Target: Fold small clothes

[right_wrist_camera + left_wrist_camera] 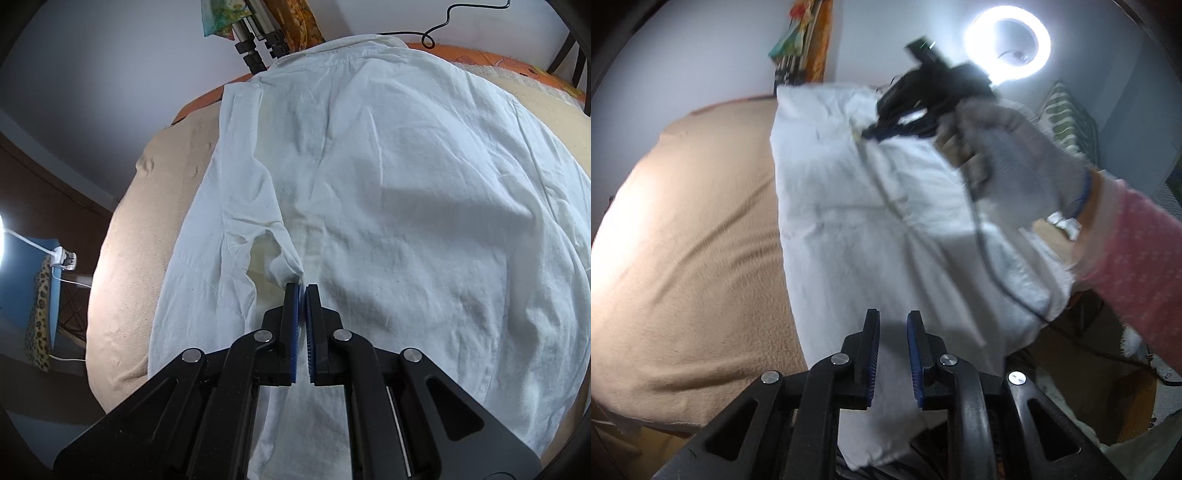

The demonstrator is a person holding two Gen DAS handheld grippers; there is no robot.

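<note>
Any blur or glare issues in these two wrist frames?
Left wrist view: the ring light blows out at top right, and the gloved right hand with the right gripper is motion-smeared, while the left gripper stays sharp. Right wrist view: crisp, evenly lit white shirt; only a bright hotspot at the left edge and a soft shadow on the cloth. Both show fisheye vignetting.

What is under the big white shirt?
A tan fuzzy blanket lies under the white cotton shirt, showing around its edges. Whatever is beneath the shirt's middle is covered, so I can't see it.
</note>
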